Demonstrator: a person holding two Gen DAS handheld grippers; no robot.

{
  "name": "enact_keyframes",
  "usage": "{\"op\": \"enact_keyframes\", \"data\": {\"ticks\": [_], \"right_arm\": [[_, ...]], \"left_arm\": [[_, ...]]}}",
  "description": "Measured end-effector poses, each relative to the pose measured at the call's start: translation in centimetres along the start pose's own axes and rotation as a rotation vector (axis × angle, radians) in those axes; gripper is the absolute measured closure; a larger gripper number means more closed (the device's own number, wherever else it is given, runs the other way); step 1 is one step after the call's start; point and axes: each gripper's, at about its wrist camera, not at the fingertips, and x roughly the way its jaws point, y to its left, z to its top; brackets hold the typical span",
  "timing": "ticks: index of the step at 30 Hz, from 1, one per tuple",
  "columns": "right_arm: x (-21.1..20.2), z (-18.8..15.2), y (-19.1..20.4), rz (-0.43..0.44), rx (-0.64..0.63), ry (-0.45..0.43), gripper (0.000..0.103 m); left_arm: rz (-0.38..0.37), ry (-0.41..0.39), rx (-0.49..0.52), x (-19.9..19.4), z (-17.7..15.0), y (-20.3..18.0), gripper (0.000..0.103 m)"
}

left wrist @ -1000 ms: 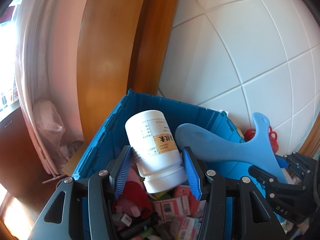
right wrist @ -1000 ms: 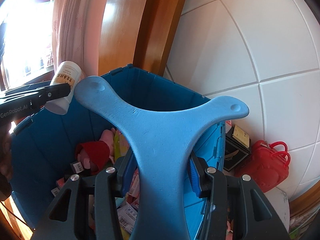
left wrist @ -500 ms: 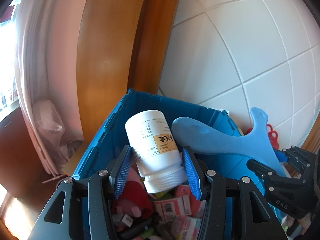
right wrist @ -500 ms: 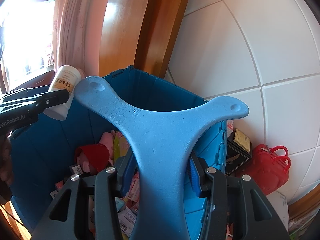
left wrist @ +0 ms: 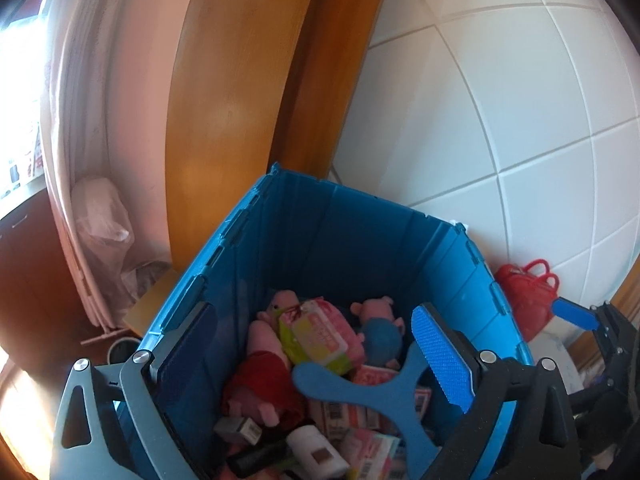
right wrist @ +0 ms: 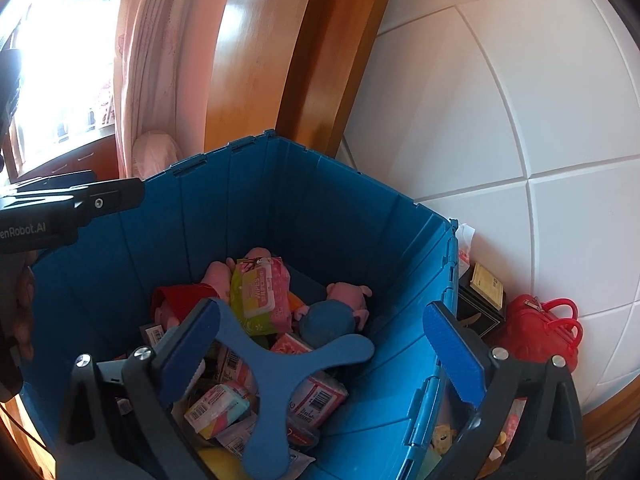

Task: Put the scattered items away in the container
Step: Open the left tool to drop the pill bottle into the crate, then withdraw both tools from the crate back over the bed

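Observation:
The blue crate (left wrist: 340, 240) (right wrist: 280, 200) holds plush pigs, a wipes pack and several small packets. The white bottle (left wrist: 316, 450) lies on its side at the near end of the pile. The blue three-armed boomerang (left wrist: 360, 392) (right wrist: 276, 372) rests flat on the packets. My left gripper (left wrist: 316, 352) hangs above the crate, its jaws opening wide with nothing pressed between the pads. My right gripper (right wrist: 322, 348) is also opening wide over the crate, the boomerang below it and free of its pads.
A red handbag (right wrist: 536, 328) (left wrist: 524, 296) and a black box (right wrist: 480, 300) sit right of the crate against the white tiled wall (right wrist: 500, 120). A wooden door frame (left wrist: 240, 100) and a pink curtain (left wrist: 100, 120) stand behind it.
Both grippers have gone from shut to wide open. The white bottle and the blue boomerang have dropped out of them into the crate.

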Motion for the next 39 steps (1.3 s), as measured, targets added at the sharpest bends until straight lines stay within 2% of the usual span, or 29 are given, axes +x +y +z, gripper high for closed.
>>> {"op": "enact_keyframes", "data": {"ticks": [11, 20, 26, 30, 36, 39], "right_arm": [[-2.7, -0.6, -0.7, -0.007, 0.037, -0.044, 0.0], [-6.3, -2.6, -1.4, -0.016, 0.094, -0.078, 0.0], [-9.7, -5.9, -2.8, -0.025, 0.165, -0.085, 0.0], [-11.7, -8.8, -3.9, -0.036, 0.223, -0.072, 0.0], [-15.3, -13.8, -7.2, -0.096, 0.319, -0.067, 0.0], [-16.7, -16.5, -9.3, -0.127, 0.357, -0.031, 0.0]], "left_arm": [[-0.01, -0.001, 0.033, -1.0, -0.5, -1.7, 0.004], [-0.027, 0.003, 0.063, -2.9, -1.7, -3.2, 0.003], [-0.079, 0.025, 0.13, -4.6, -3.9, -6.2, 0.001], [-0.124, 0.066, 0.182, -5.3, -5.4, -9.1, 0.001], [-0.21, 0.11, 0.267, -6.3, -7.5, -15.0, 0.001], [-0.257, 0.127, 0.307, -7.0, -8.9, -18.4, 0.001]]}}
